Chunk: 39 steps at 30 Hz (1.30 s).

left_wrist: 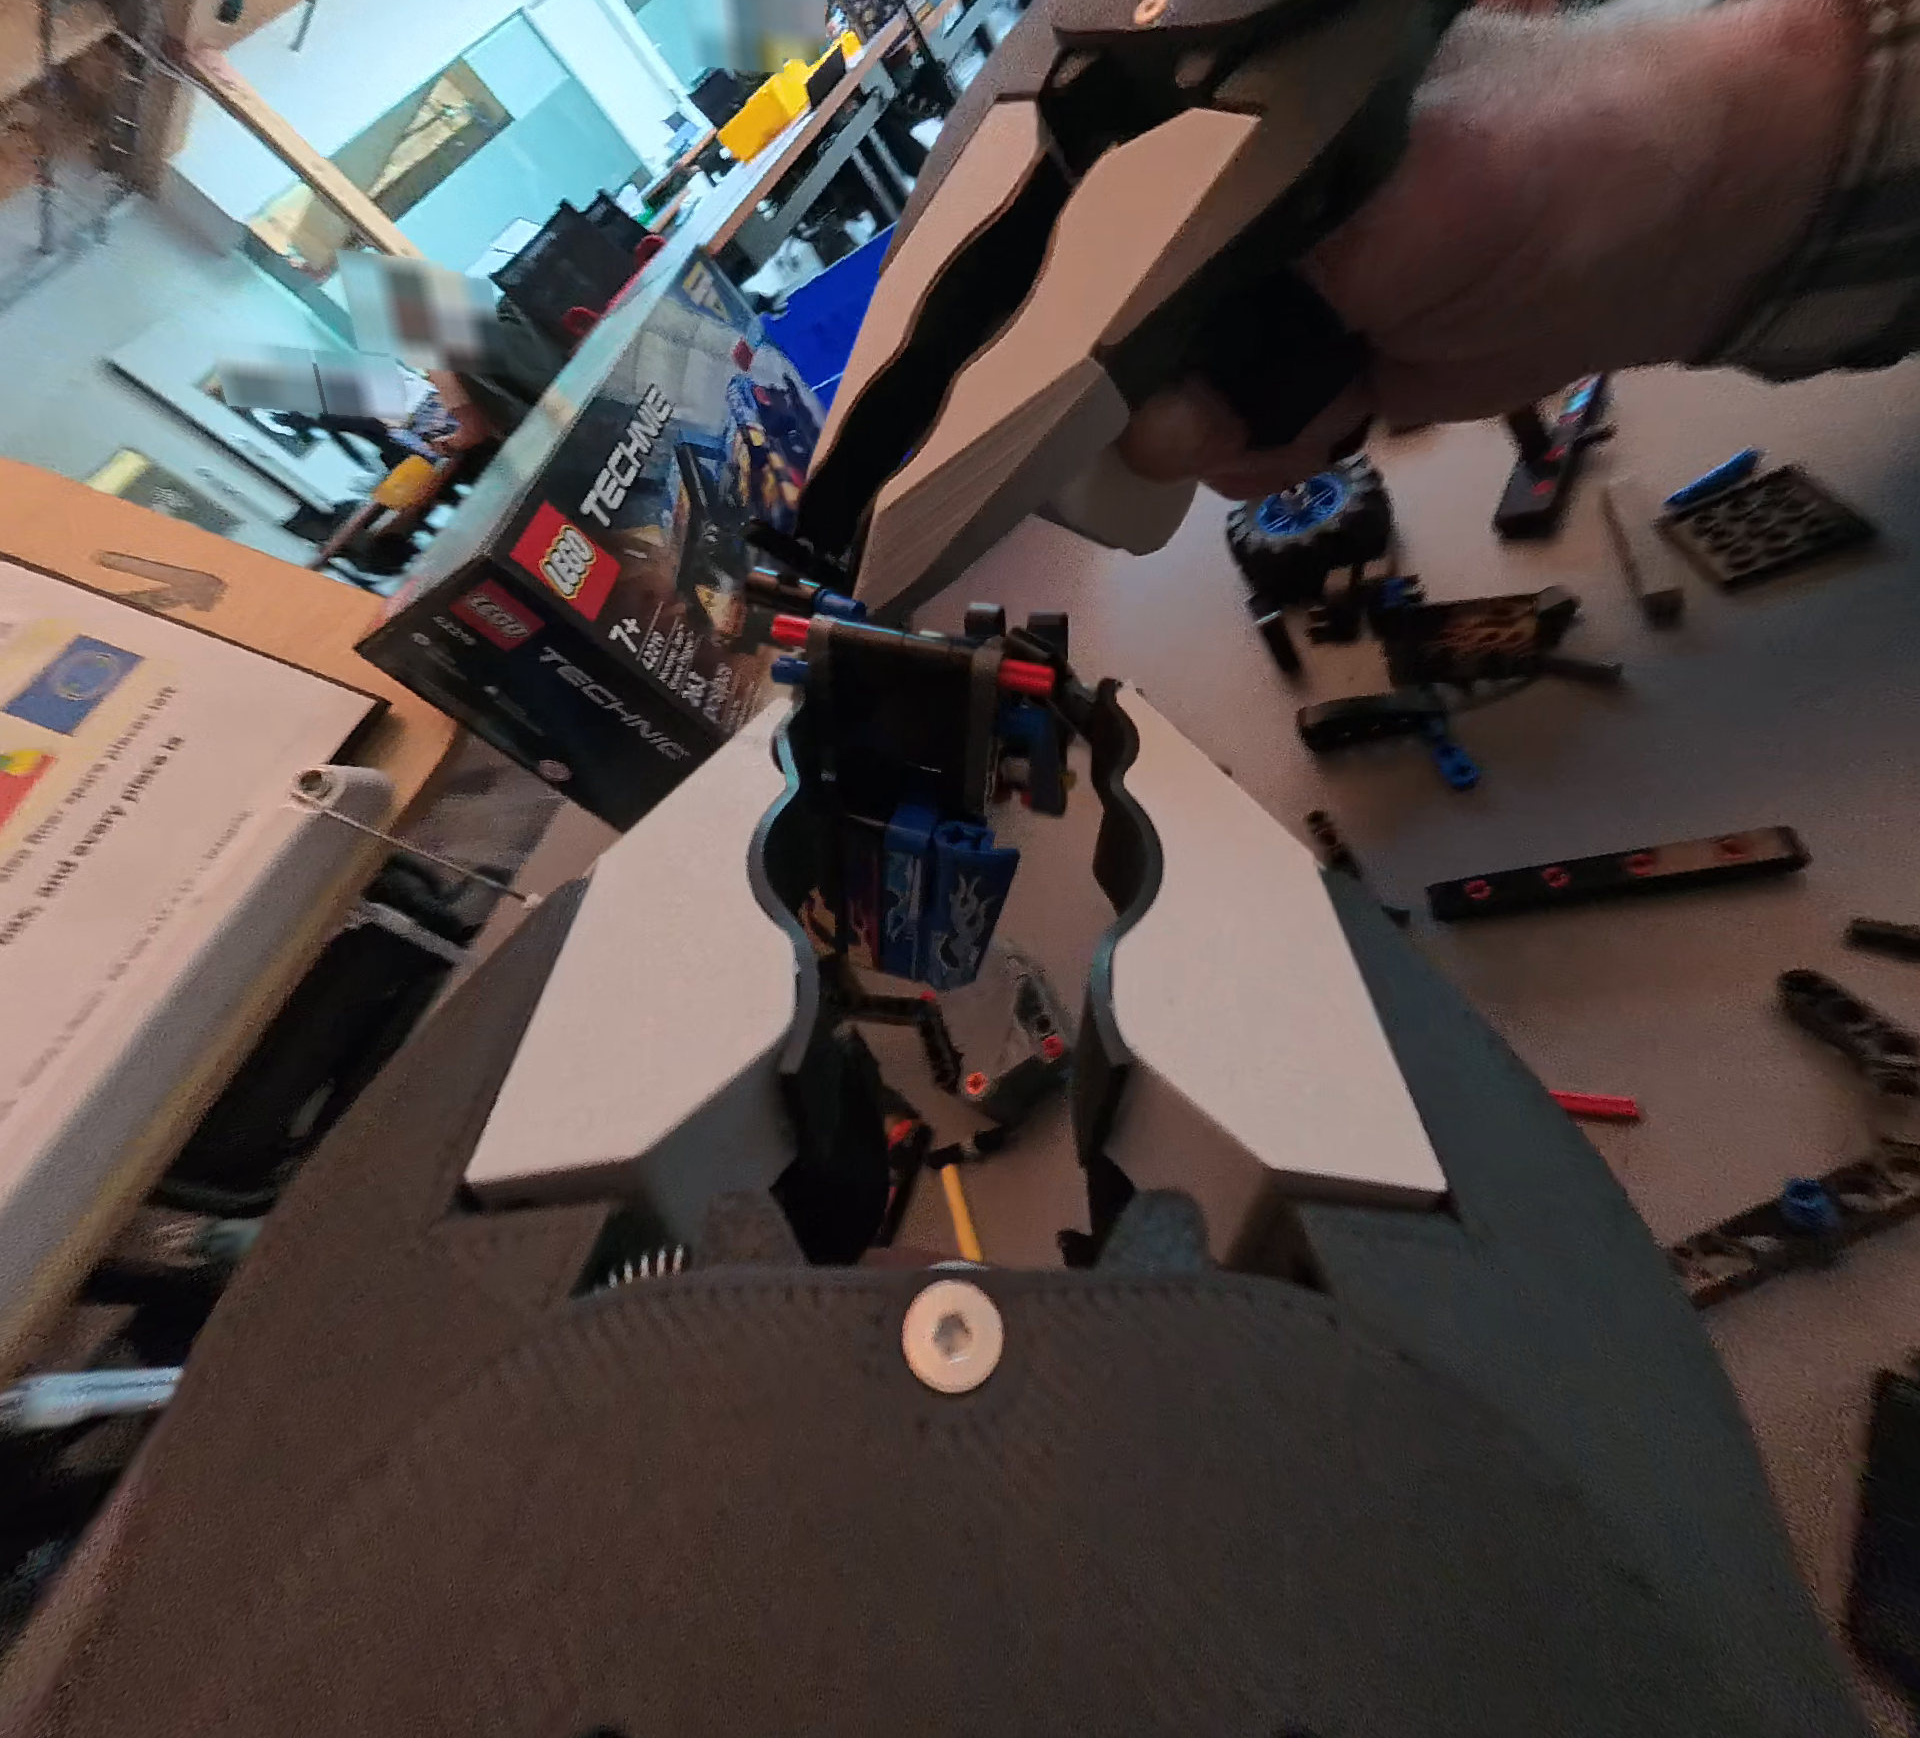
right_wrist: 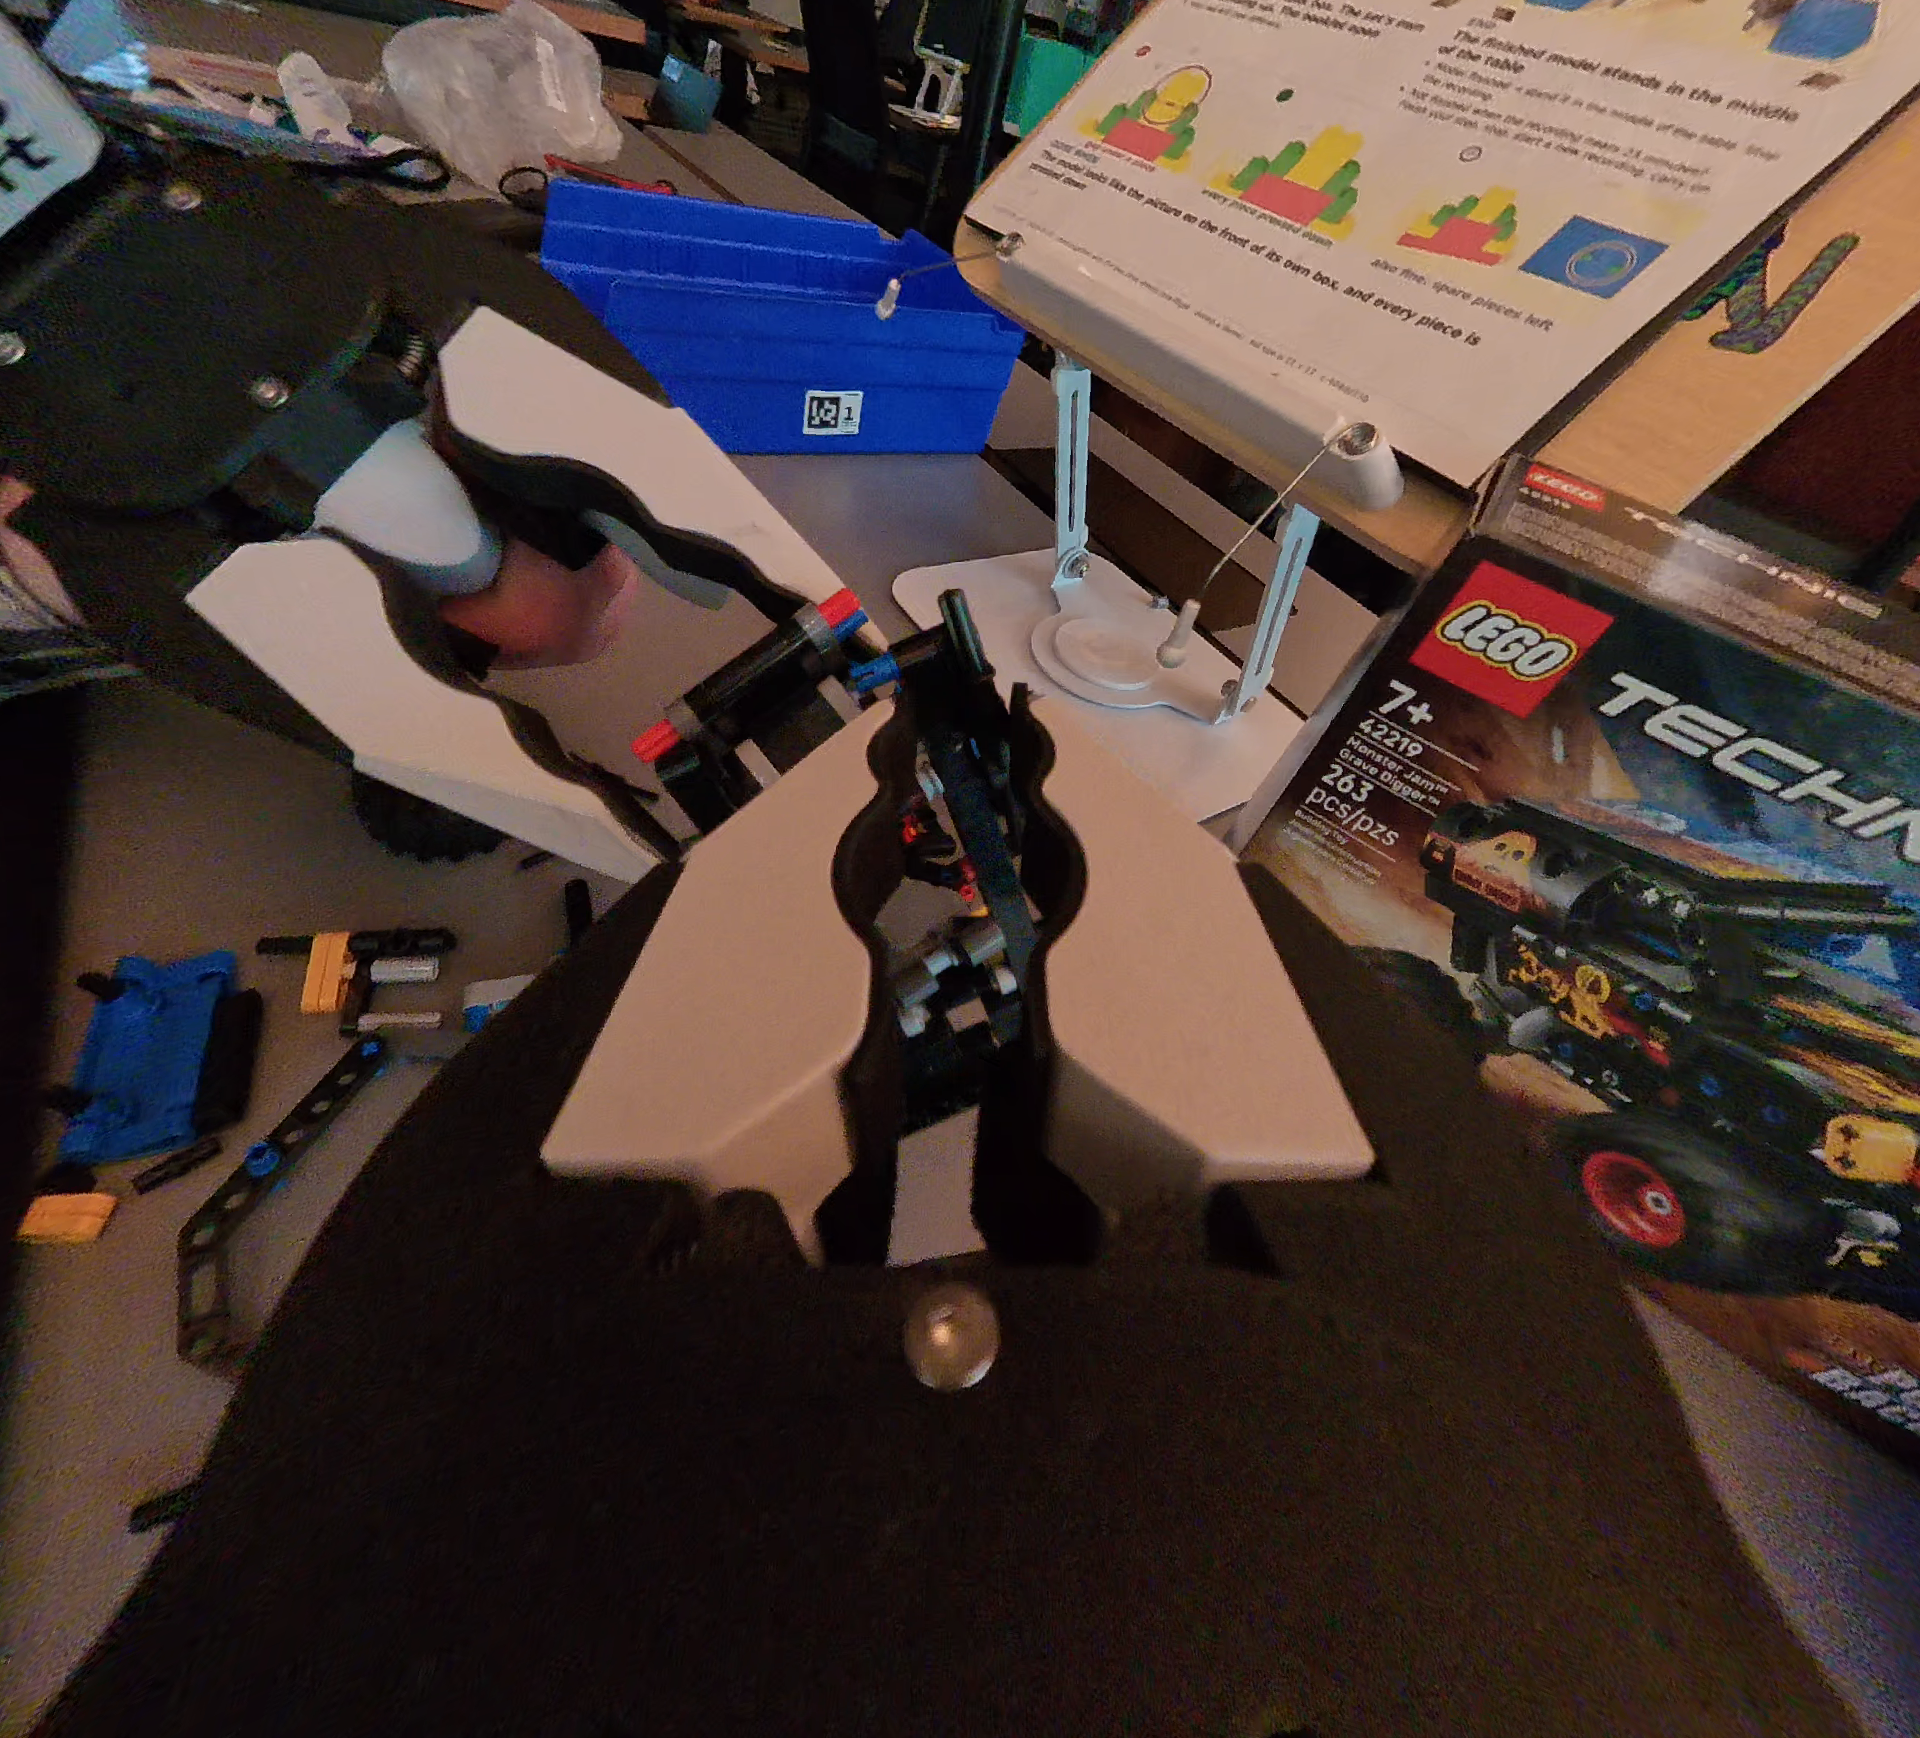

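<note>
Black brick assembly (left_wrist: 914,722) clamped between left tool (left_wrist: 951,815), right tool (right_wrist: 951,815) gripping its end

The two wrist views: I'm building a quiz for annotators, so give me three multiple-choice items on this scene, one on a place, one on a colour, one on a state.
1. Where does the blue bin stand?
A. behind the white document stand's base
B. on top of the toy set box
C. in the left gripper

2. What colour are the axle ends sticking out of the brick assembly?
A. green
B. red
C. white

3. How is the left gripper?
A. wide open over bare table
B. out of view
C. shut on the assembly

Answers:
1 A: the blue bin sits on the table beyond the document stand, left of it.
2 B: red tips flank the brick assembly.
3 C: the left gripper has the assembly between its fingers; the right gripper grips its other end.
</note>
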Each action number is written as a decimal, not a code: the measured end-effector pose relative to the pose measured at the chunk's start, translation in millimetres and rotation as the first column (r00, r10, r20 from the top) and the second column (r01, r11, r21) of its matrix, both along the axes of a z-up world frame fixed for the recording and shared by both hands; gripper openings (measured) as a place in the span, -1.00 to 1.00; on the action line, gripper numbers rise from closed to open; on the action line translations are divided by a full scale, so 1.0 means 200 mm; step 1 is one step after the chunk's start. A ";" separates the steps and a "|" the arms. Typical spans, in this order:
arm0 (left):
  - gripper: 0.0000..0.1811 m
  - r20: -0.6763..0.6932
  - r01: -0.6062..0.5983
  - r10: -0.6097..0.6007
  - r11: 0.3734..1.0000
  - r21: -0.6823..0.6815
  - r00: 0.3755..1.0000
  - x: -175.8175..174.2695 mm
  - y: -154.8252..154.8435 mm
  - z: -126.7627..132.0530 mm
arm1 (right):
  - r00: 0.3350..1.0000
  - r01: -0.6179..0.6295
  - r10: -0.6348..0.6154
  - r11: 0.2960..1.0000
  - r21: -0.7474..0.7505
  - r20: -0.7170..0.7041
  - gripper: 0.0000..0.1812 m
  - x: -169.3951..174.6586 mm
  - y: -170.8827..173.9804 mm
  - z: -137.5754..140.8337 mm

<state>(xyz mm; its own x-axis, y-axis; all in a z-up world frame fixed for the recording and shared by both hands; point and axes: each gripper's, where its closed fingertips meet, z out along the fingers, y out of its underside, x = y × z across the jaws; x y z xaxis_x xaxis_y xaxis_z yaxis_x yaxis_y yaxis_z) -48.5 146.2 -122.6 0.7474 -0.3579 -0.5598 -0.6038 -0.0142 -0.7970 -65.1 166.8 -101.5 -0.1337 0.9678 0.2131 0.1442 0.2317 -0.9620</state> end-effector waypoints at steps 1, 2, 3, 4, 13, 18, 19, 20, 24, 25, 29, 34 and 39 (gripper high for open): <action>-0.46 -0.032 -0.016 0.017 1.000 0.016 0.999 0.00 0.01 0.00 | 1.000 0.016 -0.016 1.000 -0.018 0.009 -0.83 -0.01 0.01 -0.02; -0.46 -0.051 -0.027 0.028 0.999 0.020 0.998 0.00 0.01 -0.01 | 0.999 0.031 -0.030 0.999 -0.021 0.023 -0.83 -0.02 0.02 -0.03; -0.46 -0.058 -0.026 0.027 1.000 0.007 0.998 -0.01 0.01 -0.02 | 0.999 0.036 -0.035 0.999 -0.027 0.037 -0.83 -0.03 0.02 -0.05; -0.46 -0.047 -0.014 0.015 1.000 0.010 0.999 -0.01 0.01 -0.02 | 0.999 0.034 -0.033 0.999 -0.036 0.039 -0.83 -0.03 0.02 -0.05; -0.27 0.410 0.215 -0.143 0.967 -0.135 0.901 -0.08 -0.07 0.03 | 0.999 0.020 -0.015 0.992 0.128 -0.041 -0.84 0.02 0.00 0.03; -0.11 0.521 0.314 -0.176 0.931 -0.188 0.835 -0.03 -0.07 -0.01 | 0.994 -0.091 0.101 0.969 0.229 -0.031 -0.84 0.02 -0.14 0.02; -0.17 0.544 0.358 -0.197 0.911 -0.207 0.815 0.01 -0.08 -0.03 | 0.993 -0.102 0.113 0.963 0.248 -0.031 -0.84 0.02 -0.15 0.02; -0.27 0.586 0.419 -0.226 0.882 -0.217 0.778 0.05 -0.10 -0.04 | 0.991 -0.115 0.127 0.962 0.249 -0.034 -0.84 0.02 -0.17 0.02; -0.47 0.572 0.449 -0.267 0.870 -0.204 0.776 0.08 -0.11 -0.04 | 0.993 -0.115 0.120 0.964 0.239 -0.005 -0.84 0.01 -0.16 -0.01; -0.47 0.524 0.410 -0.248 0.885 -0.219 0.815 0.07 -0.11 -0.05 | 0.994 -0.103 0.107 0.968 0.230 -0.006 -0.84 0.00 -0.15 -0.01; -0.49 0.344 0.262 -0.175 0.938 -0.225 0.922 0.03 -0.07 -0.08 | 0.997 -0.079 0.079 0.981 0.175 0.006 -0.84 -0.02 -0.13 -0.03; -0.51 0.197 0.117 -0.080 0.975 -0.187 0.977 0.01 -0.03 -0.08 | 0.999 -0.044 0.044 0.999 -0.009 0.009 -0.85 -0.04 -0.09 -0.03; -0.52 0.054 -0.004 0.015 0.981 -0.196 0.998 -0.04 0.01 -0.14 | 0.999 0.009 -0.005 0.998 -0.067 0.053 -0.85 -0.07 -0.05 -0.08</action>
<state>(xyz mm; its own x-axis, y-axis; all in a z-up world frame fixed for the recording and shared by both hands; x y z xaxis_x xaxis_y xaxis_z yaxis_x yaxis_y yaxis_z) -57.4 147.5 -150.8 0.7793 -0.4487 -0.4374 -0.5578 -0.1788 -0.8105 -79.1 157.0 -118.1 -0.1362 0.9806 0.1407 0.1967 0.1660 -0.9663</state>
